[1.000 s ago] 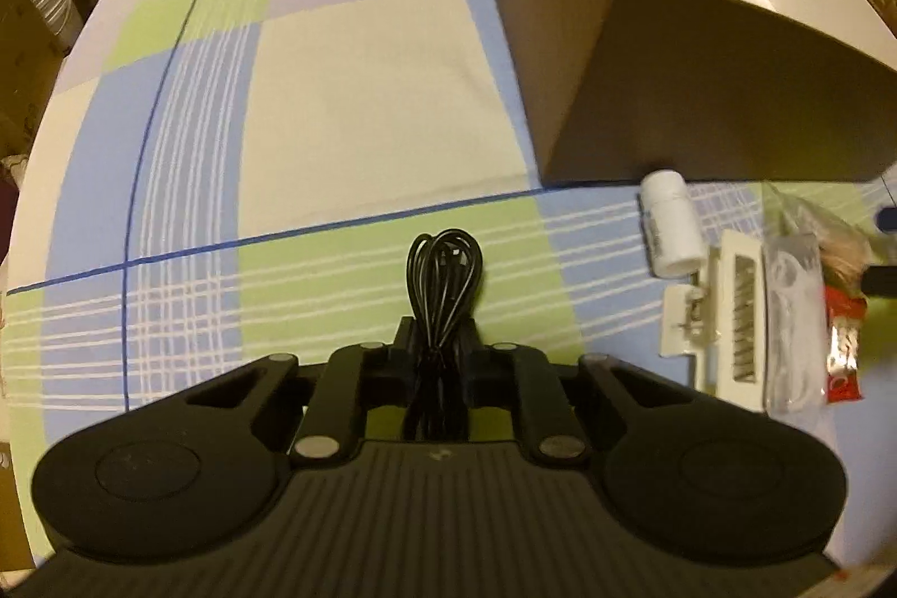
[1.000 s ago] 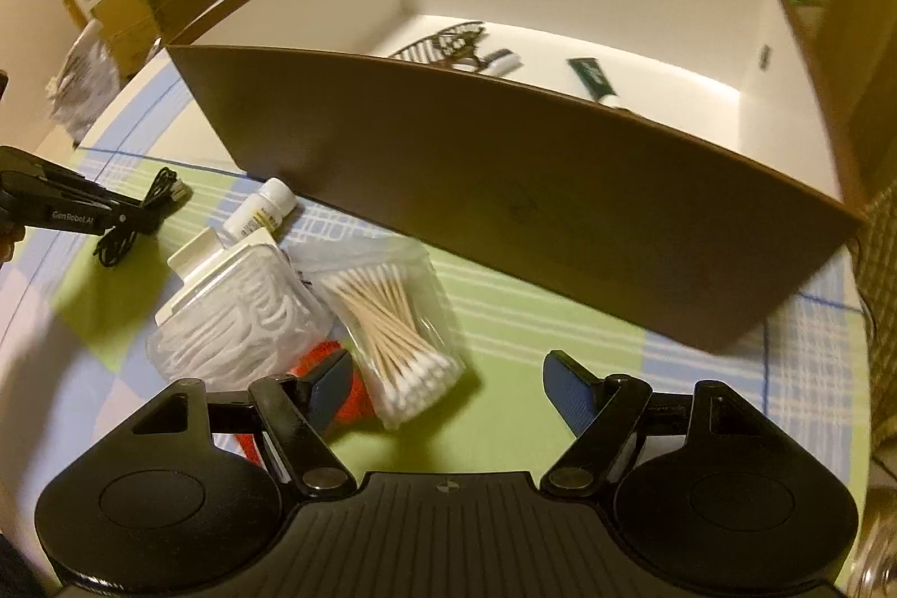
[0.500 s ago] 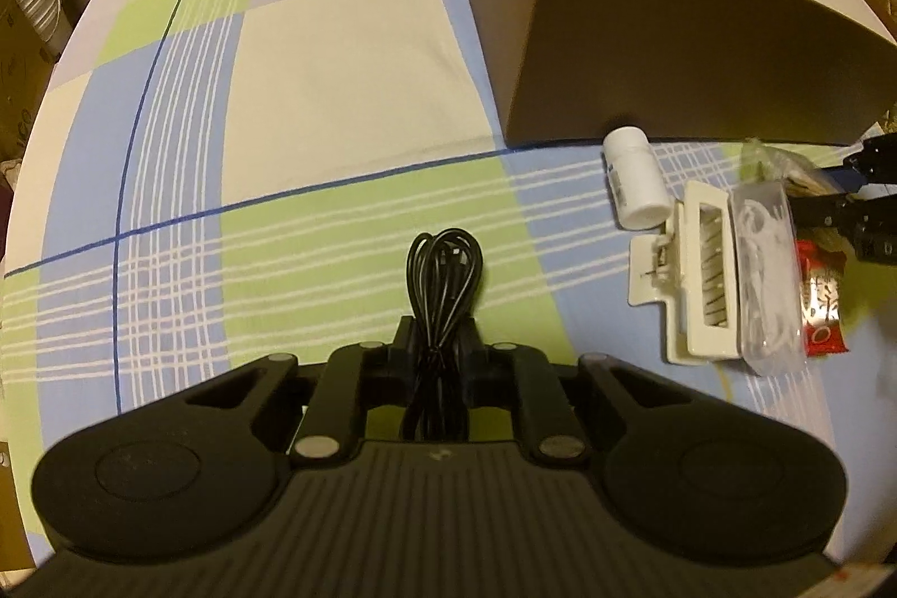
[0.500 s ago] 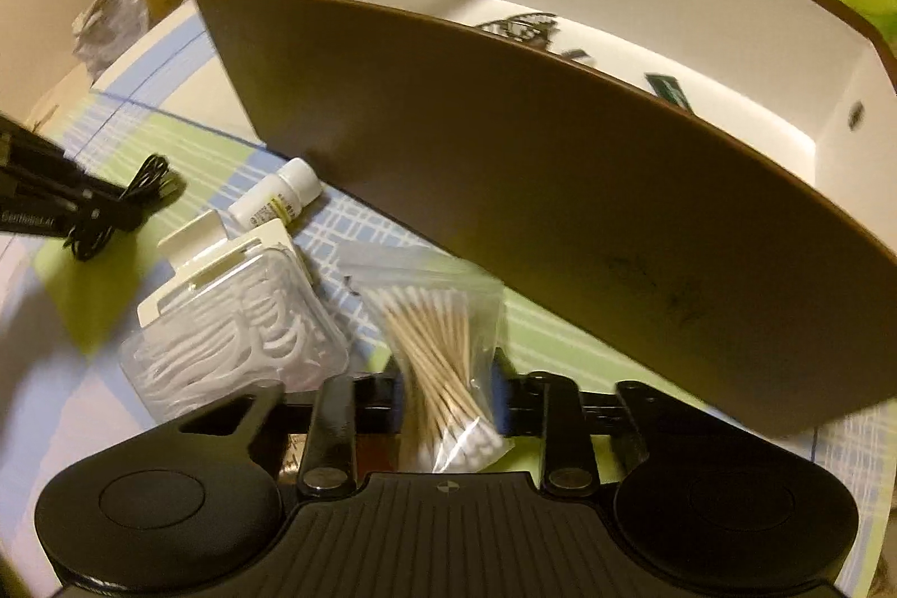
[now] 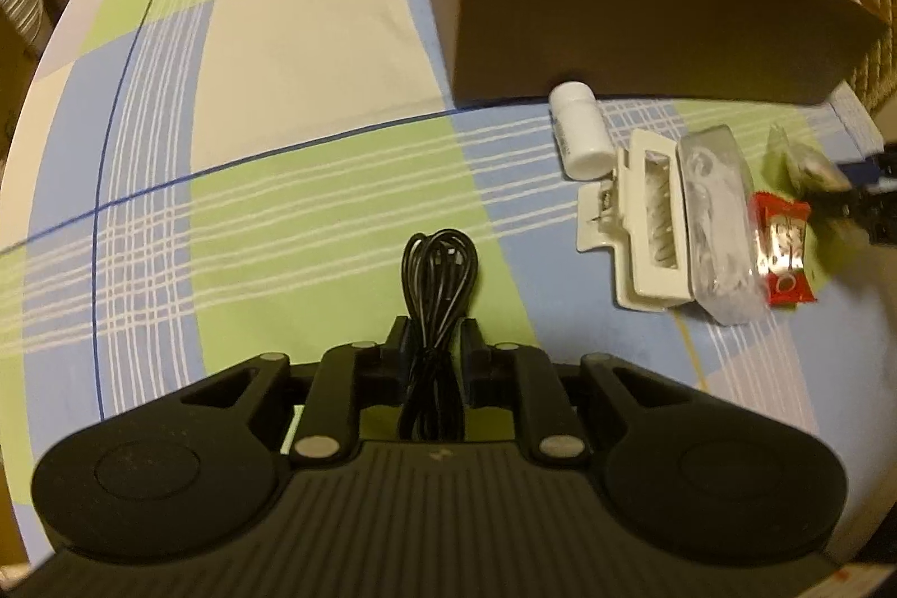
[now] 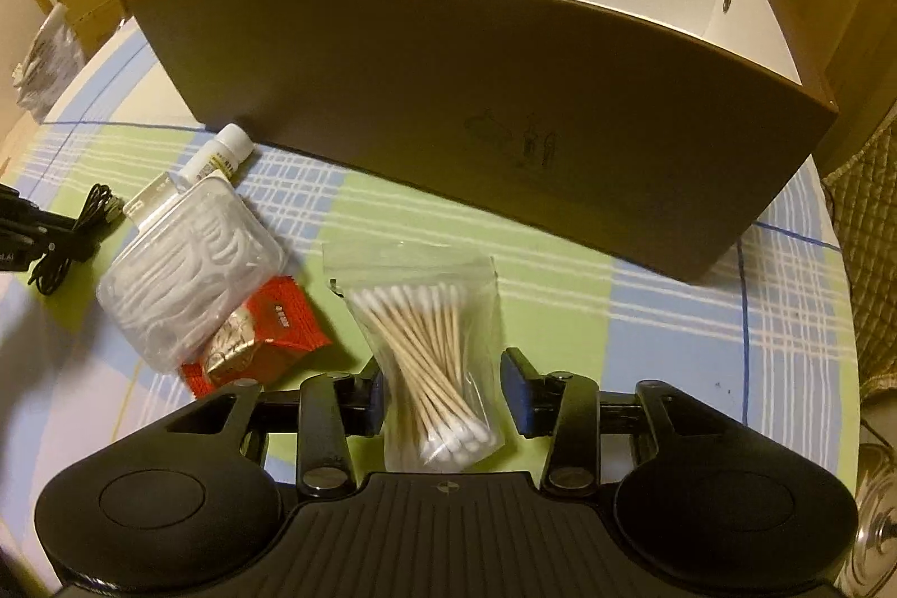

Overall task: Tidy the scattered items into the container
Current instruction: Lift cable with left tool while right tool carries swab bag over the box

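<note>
The left gripper [image 5: 430,334] clamped a coiled black cable [image 5: 438,273]. The right gripper [image 6: 445,393] stood open around a cotton swab bag [image 6: 429,351] beside the brown box [image 6: 476,93]. No label was legible.

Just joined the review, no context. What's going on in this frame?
A person with two handheld grippers is tidying loose items into the brown box. The left gripper is shut on a coiled black cable above the checked tablecloth. The right gripper is open, with its fingers on either side of a bag of cotton swabs lying on the cloth. A white bottle, a floss pick case and a red packet lie outside the box.
</note>
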`<state>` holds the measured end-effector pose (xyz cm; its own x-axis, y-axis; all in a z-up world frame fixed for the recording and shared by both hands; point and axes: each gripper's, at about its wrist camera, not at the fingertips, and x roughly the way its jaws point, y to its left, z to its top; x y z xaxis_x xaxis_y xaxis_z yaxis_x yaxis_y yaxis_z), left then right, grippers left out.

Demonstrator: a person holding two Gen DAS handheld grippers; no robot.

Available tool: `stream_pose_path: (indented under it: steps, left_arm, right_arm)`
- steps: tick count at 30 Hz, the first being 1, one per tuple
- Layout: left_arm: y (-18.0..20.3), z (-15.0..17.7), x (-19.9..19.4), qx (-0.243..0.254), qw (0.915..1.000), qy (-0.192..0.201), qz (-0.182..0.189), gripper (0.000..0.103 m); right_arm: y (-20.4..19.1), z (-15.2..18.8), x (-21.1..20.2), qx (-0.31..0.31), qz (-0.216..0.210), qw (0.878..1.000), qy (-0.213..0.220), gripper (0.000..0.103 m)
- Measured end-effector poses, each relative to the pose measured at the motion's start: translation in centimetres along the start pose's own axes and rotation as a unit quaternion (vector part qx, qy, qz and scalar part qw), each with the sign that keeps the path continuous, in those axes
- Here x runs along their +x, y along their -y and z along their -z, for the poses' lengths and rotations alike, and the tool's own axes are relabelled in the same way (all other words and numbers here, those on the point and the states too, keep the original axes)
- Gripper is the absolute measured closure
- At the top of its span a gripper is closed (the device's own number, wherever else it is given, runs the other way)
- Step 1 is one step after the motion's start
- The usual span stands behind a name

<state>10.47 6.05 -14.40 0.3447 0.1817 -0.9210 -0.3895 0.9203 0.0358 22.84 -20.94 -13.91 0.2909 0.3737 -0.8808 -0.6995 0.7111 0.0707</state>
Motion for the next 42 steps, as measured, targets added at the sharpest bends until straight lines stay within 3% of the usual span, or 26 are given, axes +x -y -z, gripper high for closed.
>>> stream_pose_path:
  steps: [3, 4, 5, 12, 22, 33, 42]
  left_arm:
    - [0.3, 0.2, 0.0, 0.003, 1.0, 0.002, 0.001, 0.092]
    - [0.4, 0.2, 0.0, 0.0, 1.0, 0.003, 0.001, 0.092]
    - [0.4, 0.3, 0.0, -0.005, 1.0, 0.003, 0.003, 0.092]
    - [0.7, 1.1, -1.2, -0.014, 0.9998, 0.003, 0.016, 0.093]
    - [1.7, 0.1, -5.7, -0.012, 0.9979, 0.053, 0.035, 0.093]
    - [3.8, -2.9, -10.6, 0.013, 0.9897, 0.129, 0.06, 0.093]
    - [6.6, -8.4, -11.8, 0.052, 0.979, 0.181, 0.077, 0.093]
  right_arm:
    - [-0.4, -0.1, 0.2, -0.012, 0.008, 1.0, -0.001, 0.067]
    - [-0.5, -0.1, 0.1, -0.016, 0.01, 1.0, -0.003, 0.083]
    - [-0.5, -0.1, 0.0, -0.016, 0.009, 1.0, -0.006, 0.084]
    - [-0.4, 0.9, -1.3, 0.011, -0.012, 1.0, -0.014, 0.085]
    - [-1.3, 0.7, -5.0, 0.018, -0.039, 0.999, 0.008, 0.085]
    - [-2.1, -1.5, -8.5, 0.017, -0.063, 0.996, 0.059, 0.085]
    - [-1.3, -5.7, -11.5, 0.002, -0.059, 0.991, 0.12, 0.085]
